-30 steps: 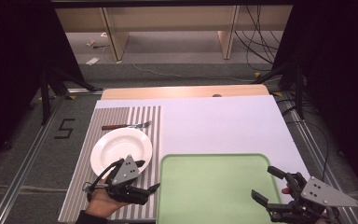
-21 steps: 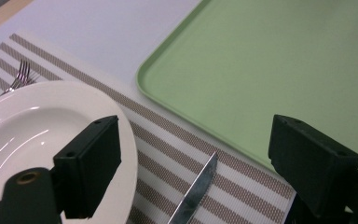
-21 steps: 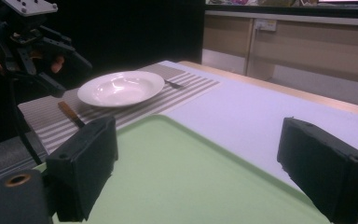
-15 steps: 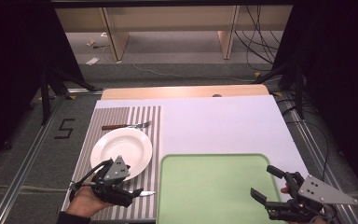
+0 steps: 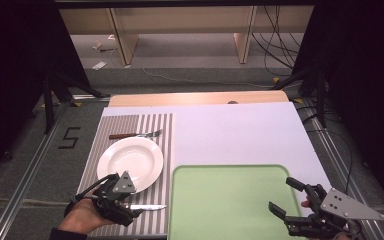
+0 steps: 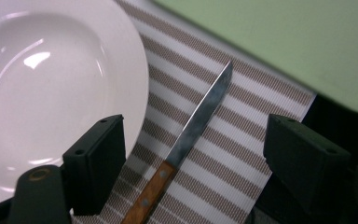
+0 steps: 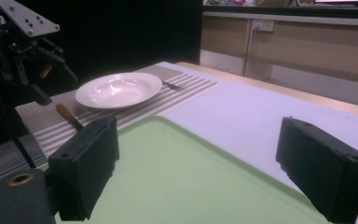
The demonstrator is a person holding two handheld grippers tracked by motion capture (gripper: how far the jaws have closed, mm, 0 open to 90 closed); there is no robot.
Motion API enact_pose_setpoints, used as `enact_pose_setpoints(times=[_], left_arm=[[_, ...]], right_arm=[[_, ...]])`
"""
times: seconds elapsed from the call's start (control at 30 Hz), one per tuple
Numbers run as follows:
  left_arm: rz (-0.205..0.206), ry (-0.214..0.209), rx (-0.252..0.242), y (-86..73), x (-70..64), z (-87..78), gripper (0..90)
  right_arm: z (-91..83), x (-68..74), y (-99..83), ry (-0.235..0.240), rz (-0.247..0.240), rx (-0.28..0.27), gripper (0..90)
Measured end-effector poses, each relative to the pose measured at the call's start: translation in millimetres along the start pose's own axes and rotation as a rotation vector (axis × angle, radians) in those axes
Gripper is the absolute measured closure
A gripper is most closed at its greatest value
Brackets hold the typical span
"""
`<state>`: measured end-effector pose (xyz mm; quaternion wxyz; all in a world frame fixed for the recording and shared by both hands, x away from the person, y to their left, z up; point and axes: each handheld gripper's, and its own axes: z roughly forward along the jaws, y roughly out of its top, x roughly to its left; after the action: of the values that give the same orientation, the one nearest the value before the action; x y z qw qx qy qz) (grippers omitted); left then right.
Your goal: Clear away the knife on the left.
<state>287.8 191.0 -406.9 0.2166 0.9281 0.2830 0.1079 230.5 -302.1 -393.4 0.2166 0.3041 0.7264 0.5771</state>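
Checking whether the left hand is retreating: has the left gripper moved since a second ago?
Yes. In the high view the left gripper has slid left and toward the person, off the plate, leaving the knife lying.

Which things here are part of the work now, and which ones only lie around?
Likely in use:
- knife, between the open left gripper fingers
- plate
- fork
- striped mat

Lying about:
- green tray
- floor cables

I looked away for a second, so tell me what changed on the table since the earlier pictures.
The left gripper drew back toward the near left corner, open, leaving the knife lying on the striped placemat near the plate. The right gripper, fork and green tray stayed put.
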Motion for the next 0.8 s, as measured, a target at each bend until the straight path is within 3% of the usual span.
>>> enact_pose_setpoints(times=[0.07,0.13,0.57,0.8], left_arm=[[0.005,0.001,0.056,-5.7,4.7,4.8,23.1],[-0.005,-0.001,0.081,-9.6,7.7,6.9,23.4],[-0.07,-0.016,0.164,-25.2,21.2,7.6,30.4],[-0.084,-0.01,0.24,-35.4,29.3,19.9,33.1]], right_arm=[[-0.1,0.0,-0.2,0.001,-0.003,0.005,14.4],[-0.3,-0.1,0.1,0.0,0.0,0.002,14.5],[-0.1,-0.3,0.0,0.0,0.0,0.005,14.8],[1.2,-0.6,-0.3,0.002,0.001,0.014,15.0]])
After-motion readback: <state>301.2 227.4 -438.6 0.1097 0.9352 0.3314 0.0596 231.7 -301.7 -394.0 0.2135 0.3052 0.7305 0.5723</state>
